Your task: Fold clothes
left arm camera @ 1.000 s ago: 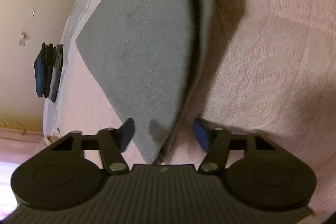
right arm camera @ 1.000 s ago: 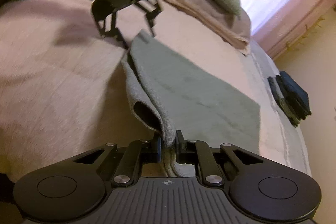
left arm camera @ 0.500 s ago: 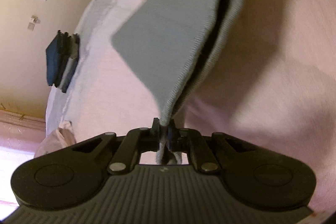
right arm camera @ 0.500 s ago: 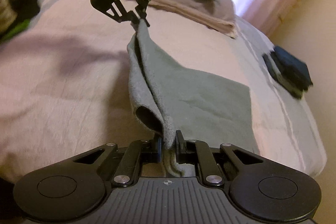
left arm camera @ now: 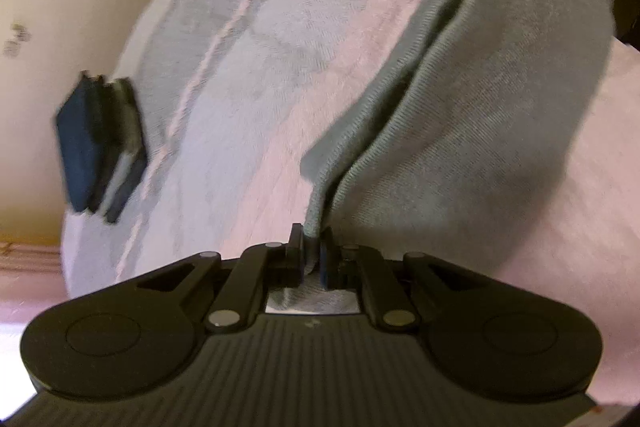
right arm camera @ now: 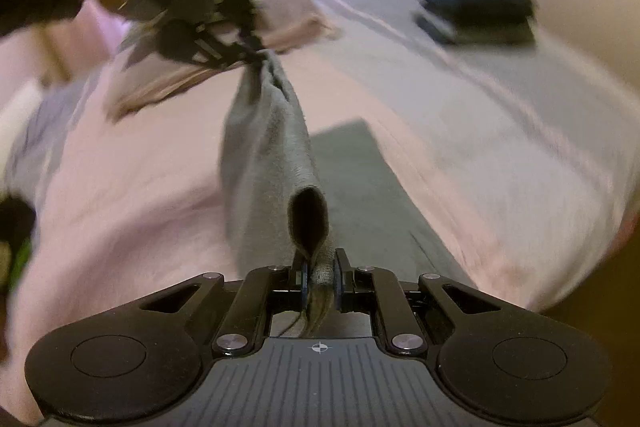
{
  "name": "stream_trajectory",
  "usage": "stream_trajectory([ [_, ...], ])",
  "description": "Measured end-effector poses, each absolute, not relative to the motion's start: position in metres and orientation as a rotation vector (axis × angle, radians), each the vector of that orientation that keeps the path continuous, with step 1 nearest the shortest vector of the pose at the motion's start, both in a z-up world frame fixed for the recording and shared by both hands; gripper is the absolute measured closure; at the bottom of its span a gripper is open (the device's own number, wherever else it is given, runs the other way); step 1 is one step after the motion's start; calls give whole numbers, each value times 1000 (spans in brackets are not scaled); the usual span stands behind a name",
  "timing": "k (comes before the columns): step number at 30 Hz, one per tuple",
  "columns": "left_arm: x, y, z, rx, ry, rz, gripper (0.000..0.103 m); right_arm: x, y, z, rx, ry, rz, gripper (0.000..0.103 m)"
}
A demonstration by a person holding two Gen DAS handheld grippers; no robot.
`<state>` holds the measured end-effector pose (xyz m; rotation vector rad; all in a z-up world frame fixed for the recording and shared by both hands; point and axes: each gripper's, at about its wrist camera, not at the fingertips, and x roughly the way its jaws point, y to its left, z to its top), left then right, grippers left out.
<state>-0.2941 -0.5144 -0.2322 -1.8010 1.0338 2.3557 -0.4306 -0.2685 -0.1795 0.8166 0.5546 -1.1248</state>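
A grey knitted garment (left arm camera: 472, 131) hangs stretched between my two grippers above a pink bed. My left gripper (left arm camera: 311, 254) is shut on one folded corner of it. My right gripper (right arm camera: 321, 273) is shut on the opposite corner, where the cloth makes a small loop. In the right wrist view the grey garment (right arm camera: 272, 155) runs up to the left gripper (right arm camera: 256, 57), held by a hand in a dark sleeve. Its lower part (right arm camera: 360, 187) still lies flat on the bed.
The pink bedspread (right arm camera: 500, 155) has a pale grey striped band near the far edge. A stack of folded dark blue clothes (right arm camera: 478, 11) (left arm camera: 98, 143) sits by the beige wall. Folded pinkish linen (right arm camera: 288, 23) lies behind the left gripper.
My left gripper closed on the garment's corner and rose with it. Both grippers have lifted the cloth off the bed, so it now hangs taut between them.
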Motion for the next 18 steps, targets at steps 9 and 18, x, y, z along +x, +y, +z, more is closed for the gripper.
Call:
stream_trajectory([
  [9,-386,-566,-341,-1961,807,2121,97,-534,-327,-285,1301,366,-1054,95],
  [18,-391,-607,-332,-1990,562,2285,81,-556,-330,-301,1431,296,-1058,93],
])
